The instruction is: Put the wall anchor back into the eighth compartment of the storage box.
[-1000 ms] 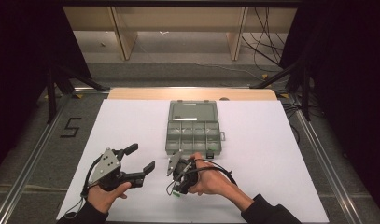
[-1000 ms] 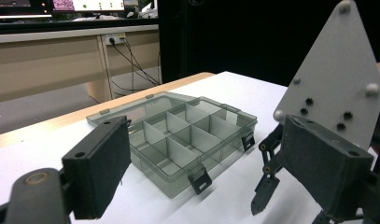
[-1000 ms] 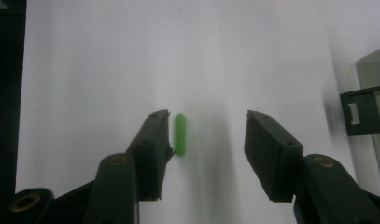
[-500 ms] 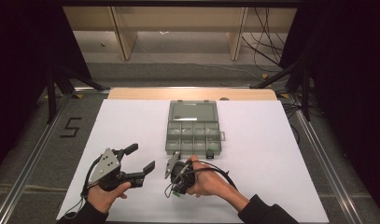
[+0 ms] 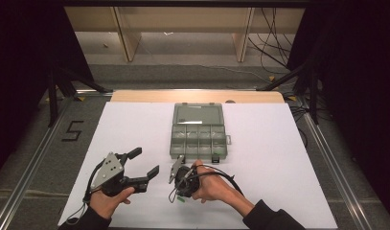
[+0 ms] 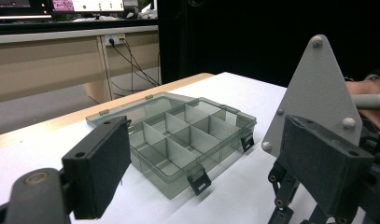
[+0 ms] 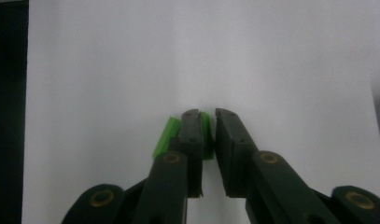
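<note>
On the white table sheet (image 5: 279, 158), with dark curtains around and pale wooden furniture at twelve o'clock, the right gripper (image 7: 207, 116) has just been closing, jaws pinching a small green piece (image 7: 167, 135) at six o'clock from the compartment box (image 5: 198, 132), while the left gripper (image 5: 143, 163) gapes empty at eight o'clock.

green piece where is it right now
The green piece lies on the white table at the tip of the right gripper, near the person's edge, in front of the compartment box.
</note>
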A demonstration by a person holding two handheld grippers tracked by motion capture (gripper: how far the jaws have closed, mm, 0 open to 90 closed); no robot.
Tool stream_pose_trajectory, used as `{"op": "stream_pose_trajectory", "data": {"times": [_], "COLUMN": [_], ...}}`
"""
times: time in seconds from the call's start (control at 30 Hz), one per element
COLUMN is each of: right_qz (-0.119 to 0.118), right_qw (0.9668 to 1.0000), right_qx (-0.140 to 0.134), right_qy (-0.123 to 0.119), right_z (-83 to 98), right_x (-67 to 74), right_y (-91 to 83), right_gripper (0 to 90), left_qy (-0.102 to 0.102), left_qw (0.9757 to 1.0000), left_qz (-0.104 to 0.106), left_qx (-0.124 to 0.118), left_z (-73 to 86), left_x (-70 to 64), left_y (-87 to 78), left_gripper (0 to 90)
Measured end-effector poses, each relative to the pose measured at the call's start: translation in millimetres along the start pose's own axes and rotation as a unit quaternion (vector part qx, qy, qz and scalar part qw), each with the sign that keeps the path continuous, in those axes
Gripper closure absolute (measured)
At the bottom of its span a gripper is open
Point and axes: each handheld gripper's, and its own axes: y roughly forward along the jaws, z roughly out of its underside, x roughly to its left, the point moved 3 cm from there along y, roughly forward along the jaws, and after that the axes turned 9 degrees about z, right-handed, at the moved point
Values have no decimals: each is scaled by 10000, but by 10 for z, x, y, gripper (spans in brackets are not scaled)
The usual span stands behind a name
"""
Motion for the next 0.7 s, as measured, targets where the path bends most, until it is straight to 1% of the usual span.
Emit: {"op": "stream_pose_trajectory", "data": {"times": [0.07,0.2,0.23,0.37,0.63,0.7], "right_qz": [-24,32,-22,41,123,139], "right_qw": [10000,10000,10000,10000,9998,9997], "right_qx": [27,11,29,1,-81,-140], "right_qy": [70,6,-15,1,140,166], "right_z": [-2,-6,-7,-6,51,70], "right_x": [6,6,7,-7,-139,-173], "right_y": [-1,-1,-3,-23,-176,-208], "right_gripper": [844,847,849,849,849,849], "left_qy": [3,8,2,-11,-10,0], "left_qw": [10000,10000,10000,10000,10000,10000], "left_qz": [-1,-3,0,-3,-1,2], "left_qx": [2,18,10,1,-4,-1], "left_z": [1,2,1,2,1,0], "left_x": [1,1,-1,3,0,1], "left_y": [0,1,0,-1,0,-1], "left_gripper": [160,160,160,160,160,160]}}
